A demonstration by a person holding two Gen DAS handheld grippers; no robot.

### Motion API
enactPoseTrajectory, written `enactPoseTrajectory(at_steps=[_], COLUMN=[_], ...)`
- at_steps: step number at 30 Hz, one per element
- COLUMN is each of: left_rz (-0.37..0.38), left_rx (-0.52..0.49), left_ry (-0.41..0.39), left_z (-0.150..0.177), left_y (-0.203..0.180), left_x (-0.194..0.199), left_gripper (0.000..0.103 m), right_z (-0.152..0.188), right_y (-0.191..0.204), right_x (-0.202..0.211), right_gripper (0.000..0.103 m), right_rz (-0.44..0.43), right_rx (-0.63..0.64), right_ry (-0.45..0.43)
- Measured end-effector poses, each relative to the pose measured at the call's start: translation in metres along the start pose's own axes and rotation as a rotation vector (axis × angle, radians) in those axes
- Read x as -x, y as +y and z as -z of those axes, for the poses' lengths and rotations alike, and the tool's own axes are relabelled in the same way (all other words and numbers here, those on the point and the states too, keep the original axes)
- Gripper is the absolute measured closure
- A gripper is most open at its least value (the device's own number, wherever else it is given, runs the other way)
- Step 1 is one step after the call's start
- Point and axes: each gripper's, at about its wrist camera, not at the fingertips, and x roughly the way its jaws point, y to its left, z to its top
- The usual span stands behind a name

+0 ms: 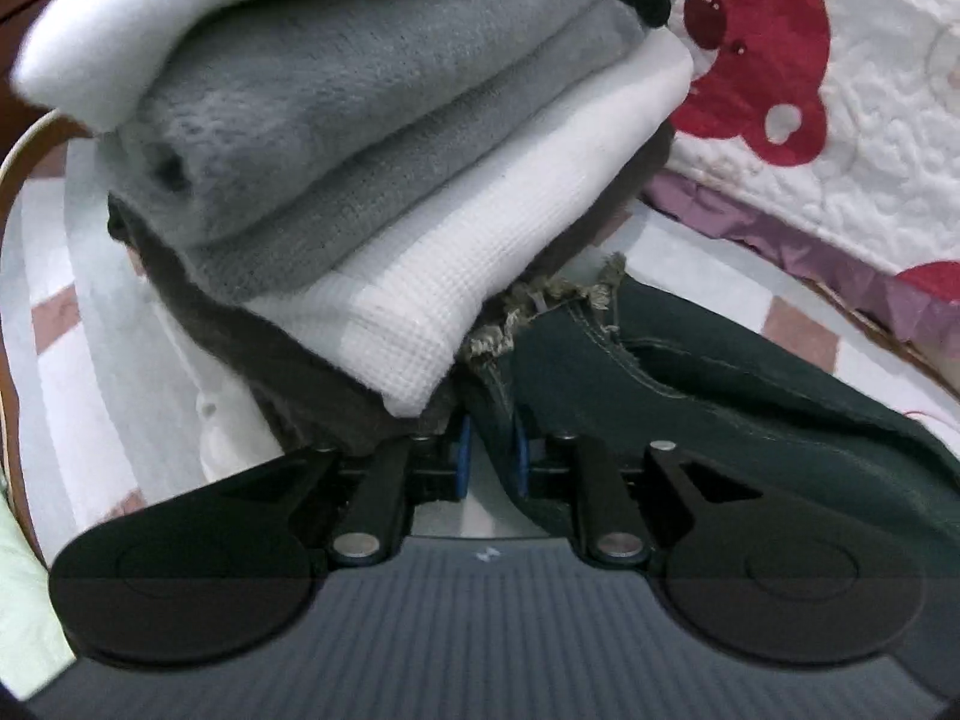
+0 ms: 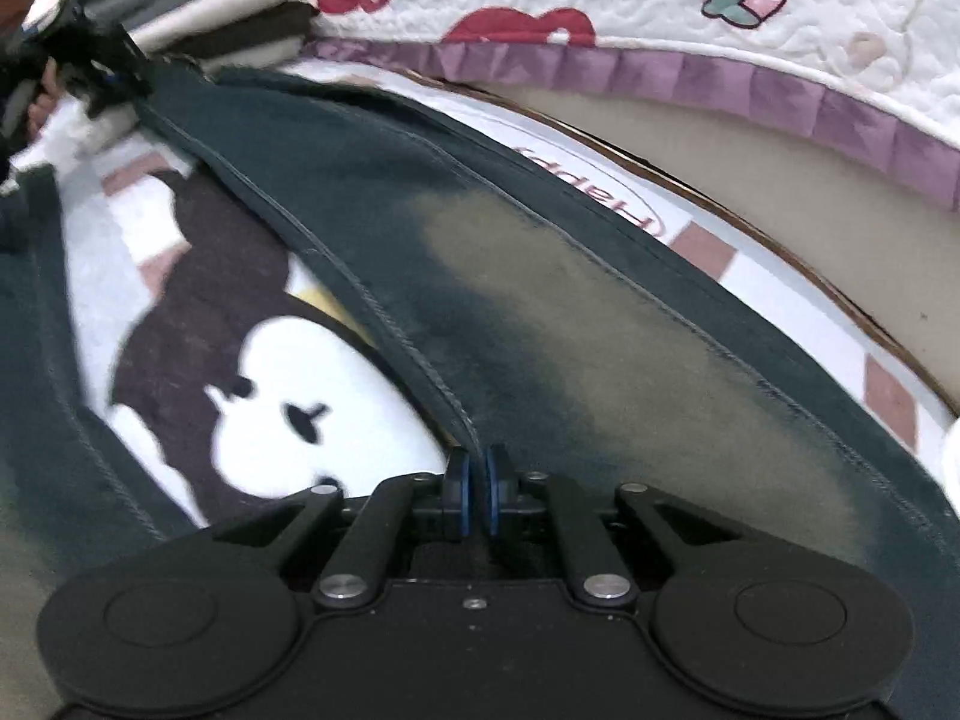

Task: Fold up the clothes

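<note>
Dark jeans (image 2: 540,276) with a faded patch stretch across a patterned sheet in the right wrist view. My right gripper (image 2: 477,495) is shut on a seam of the jeans near their wide end. The frayed hem of a jeans leg (image 1: 660,372) shows in the left wrist view, and my left gripper (image 1: 492,456) is shut on that dark fabric. The left gripper (image 2: 105,87) also appears far off at the top left of the right wrist view, held by a hand. A stack of folded clothes (image 1: 336,168), white, grey and brown, sits right in front of the left gripper.
A white quilt with red bears (image 1: 810,90) and a purple frill (image 2: 780,102) lies behind the work surface. The sheet (image 2: 282,396) under the jeans has a cartoon print and pink squares. A brown rim (image 2: 810,288) edges it on the right. The folded stack (image 2: 228,18) shows at top left.
</note>
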Motion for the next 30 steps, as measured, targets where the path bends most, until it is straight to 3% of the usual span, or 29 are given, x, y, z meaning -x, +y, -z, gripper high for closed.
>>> enactPoseTrajectory(at_steps=[3, 6, 8, 9, 11, 13, 14, 16, 18, 21, 25, 28, 30], left_rz=[-0.009, 0.020, 0.085, 0.164, 0.341, 0.485, 0.501, 0.511, 0.490, 0.448, 0.377, 0.401, 0.380], left_rx=[-0.046, -0.047, -0.046, -0.008, 0.081, 0.196, 0.216, 0.243, 0.250, 0.272, 0.385, 0.453, 0.425], left_ry=[-0.012, -0.061, -0.123, -0.144, -0.183, -0.121, -0.085, -0.012, 0.032, 0.086, 0.235, 0.231, 0.199], left_z=[0.001, 0.000, -0.001, -0.001, -0.001, 0.002, 0.002, 0.001, -0.003, -0.012, -0.020, -0.022, -0.024], left_y=[-0.008, -0.012, -0.017, -0.017, -0.016, -0.020, -0.028, -0.044, -0.055, -0.059, -0.056, -0.049, -0.054], left_x=[0.012, 0.031, 0.043, 0.046, 0.050, 0.039, 0.028, 0.004, -0.018, -0.045, -0.086, -0.094, -0.096], left_gripper=[0.082, 0.076, 0.071, 0.067, 0.062, 0.061, 0.061, 0.059, 0.057, 0.044, 0.043, 0.037, 0.037], right_z=[0.004, 0.005, 0.002, 0.001, -0.002, -0.004, -0.003, 0.000, 0.006, 0.021, 0.044, 0.073, 0.096], right_y=[-0.002, 0.016, 0.005, -0.001, -0.015, -0.034, -0.047, -0.072, -0.099, -0.149, -0.220, -0.279, -0.310], right_x=[0.001, 0.003, 0.011, 0.015, 0.021, 0.022, 0.021, 0.021, 0.023, 0.037, 0.063, 0.090, 0.102], right_gripper=[0.094, 0.093, 0.089, 0.081, 0.073, 0.068, 0.067, 0.065, 0.045, 0.044, 0.042, 0.040, 0.040], right_rz=[-0.237, -0.258, -0.281, -0.292, -0.218, -0.102, -0.035, 0.085, 0.223, 0.343, 0.469, 0.486, 0.443], right_rx=[-0.083, -0.054, -0.139, -0.182, -0.203, -0.208, -0.214, -0.240, -0.268, -0.378, -0.570, -0.786, -0.914], right_ry=[0.012, 0.034, -0.025, -0.055, -0.078, -0.074, -0.068, -0.056, -0.047, -0.041, -0.034, -0.043, -0.038])
